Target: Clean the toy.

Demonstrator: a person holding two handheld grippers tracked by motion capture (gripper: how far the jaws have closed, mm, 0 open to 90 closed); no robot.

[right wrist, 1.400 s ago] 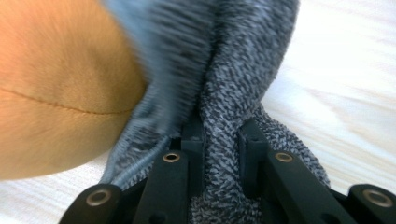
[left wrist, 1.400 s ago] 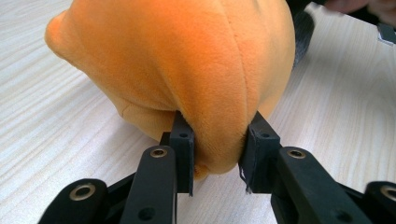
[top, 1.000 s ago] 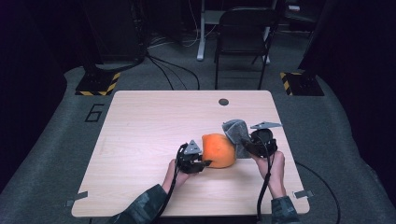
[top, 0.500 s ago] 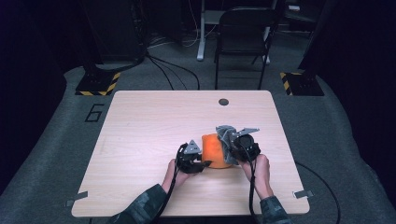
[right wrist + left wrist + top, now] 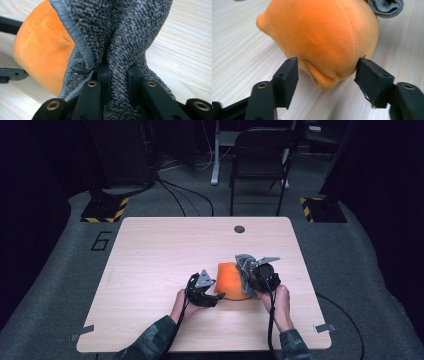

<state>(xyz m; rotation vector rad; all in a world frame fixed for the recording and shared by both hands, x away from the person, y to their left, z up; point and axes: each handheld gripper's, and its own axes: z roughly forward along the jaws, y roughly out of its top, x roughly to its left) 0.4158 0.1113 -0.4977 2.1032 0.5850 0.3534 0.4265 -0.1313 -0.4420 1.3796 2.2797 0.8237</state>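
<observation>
While the right gripper (image 5: 117, 75) stays clamped on a fold of grey cloth (image 5: 125, 32) draped against the orange plush toy (image 5: 231, 281), the left gripper (image 5: 327, 72) has just been opening, its jaws now apart around the toy's near end, on the table (image 5: 150, 250).

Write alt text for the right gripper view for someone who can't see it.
The right gripper pinches a fold of grey terry cloth between its shut black jaws, beside an orange plush toy on a light wooden table.
</observation>
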